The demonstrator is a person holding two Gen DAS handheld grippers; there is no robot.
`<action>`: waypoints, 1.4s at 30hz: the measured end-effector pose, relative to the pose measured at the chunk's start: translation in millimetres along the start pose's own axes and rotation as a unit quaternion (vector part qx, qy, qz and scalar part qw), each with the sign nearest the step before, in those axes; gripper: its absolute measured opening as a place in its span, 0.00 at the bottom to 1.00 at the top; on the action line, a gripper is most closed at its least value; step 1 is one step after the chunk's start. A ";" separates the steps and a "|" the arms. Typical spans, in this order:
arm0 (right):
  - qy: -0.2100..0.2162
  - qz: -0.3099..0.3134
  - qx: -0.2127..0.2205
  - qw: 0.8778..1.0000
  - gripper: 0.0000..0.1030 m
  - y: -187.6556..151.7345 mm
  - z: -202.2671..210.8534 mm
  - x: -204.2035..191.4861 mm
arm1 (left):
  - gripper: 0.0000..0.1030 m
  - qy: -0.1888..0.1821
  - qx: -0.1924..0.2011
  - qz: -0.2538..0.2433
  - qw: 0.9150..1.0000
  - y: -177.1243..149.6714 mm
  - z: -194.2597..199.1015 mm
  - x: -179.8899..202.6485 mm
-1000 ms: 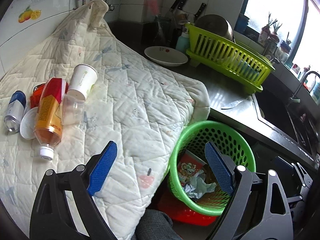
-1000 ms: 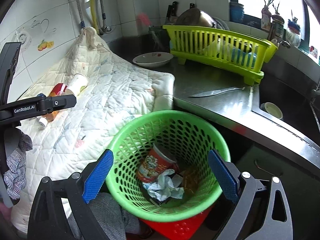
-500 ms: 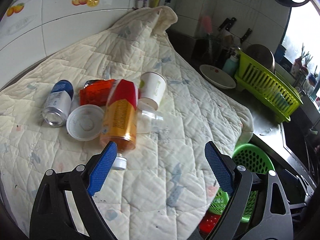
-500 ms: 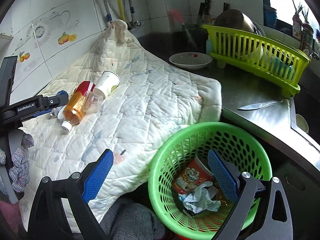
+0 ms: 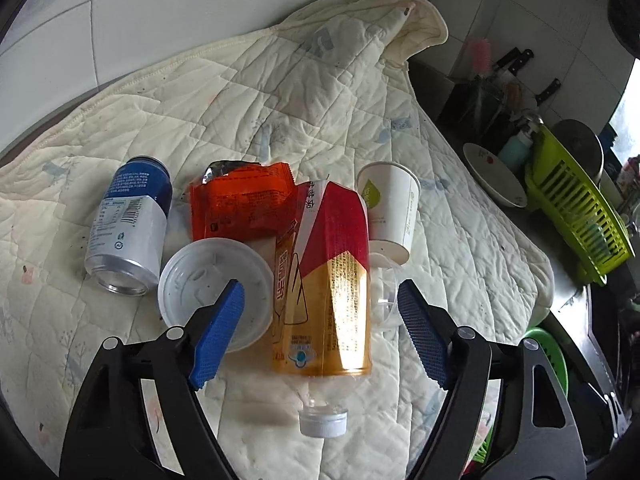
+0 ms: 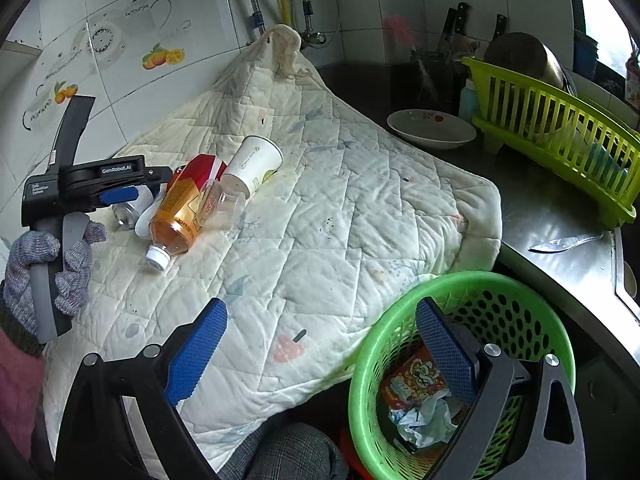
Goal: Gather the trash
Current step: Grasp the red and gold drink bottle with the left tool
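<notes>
Plastic bottle (image 5: 324,280) lies flat on quilted cover (image 5: 280,92) over bench, long axis toward camera, white cap (image 5: 323,421) nearest. Left gripper (image 5: 320,332) closing, pads straddling bottle, not touching. Right gripper (image 6: 320,352) spread wide, empty, above green basket (image 6: 460,292).

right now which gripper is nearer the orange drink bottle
Left. The left gripper straddles the bottle, jaws closing but not yet touching it. The right gripper hangs empty by the green basket.

Bottle (image 5: 324,288) on quilt (image 5: 280,112), between lid (image 5: 214,284), cup (image 5: 390,212).
</notes>
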State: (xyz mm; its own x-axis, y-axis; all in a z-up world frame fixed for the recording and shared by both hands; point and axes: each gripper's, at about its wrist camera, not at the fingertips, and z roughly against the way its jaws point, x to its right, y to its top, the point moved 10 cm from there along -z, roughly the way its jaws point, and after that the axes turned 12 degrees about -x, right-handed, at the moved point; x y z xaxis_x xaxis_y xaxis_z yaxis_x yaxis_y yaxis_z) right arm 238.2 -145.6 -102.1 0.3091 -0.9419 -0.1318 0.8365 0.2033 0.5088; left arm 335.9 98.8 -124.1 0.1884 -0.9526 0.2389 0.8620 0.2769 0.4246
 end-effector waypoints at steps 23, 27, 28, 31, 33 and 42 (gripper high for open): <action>0.011 0.015 -0.027 0.999 0.89 15.4 -35.3 -18.2 | 0.70 -0.017 -0.065 -0.002 0.998 12.5 -56.8 1.6; 0.011 0.016 -0.029 0.999 0.89 16.1 -38.8 -18.9 | 0.69 -0.018 -0.068 -0.003 0.998 11.8 -60.1 0.7; 0.012 0.015 -0.031 0.999 0.89 16.3 -40.0 -19.2 | 0.69 -0.018 -0.070 -0.003 0.997 11.5 -61.3 0.5; 0.014 0.016 -0.033 0.999 0.89 16.6 -43.5 -20.7 | 0.68 -0.017 -0.067 -0.005 0.998 10.9 -62.5 -0.2; 0.017 0.017 -0.034 0.999 0.89 16.9 -45.2 -22.9 | 0.68 -0.020 -0.064 -0.004 0.998 10.8 -61.4 -0.5; 0.041 0.020 -0.042 0.998 0.89 22.8 -58.8 -36.8 | 0.67 -0.033 -0.038 -0.007 0.999 8.0 -35.7 -4.1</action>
State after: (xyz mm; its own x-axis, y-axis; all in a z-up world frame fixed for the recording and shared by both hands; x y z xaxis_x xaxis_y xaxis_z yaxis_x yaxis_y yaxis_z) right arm 272.4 -90.5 -135.7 0.3760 -0.9083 -0.1834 0.8567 0.2654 0.4422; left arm 358.8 100.4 -152.8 0.1475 -0.9450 0.2919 0.8982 0.2516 0.3604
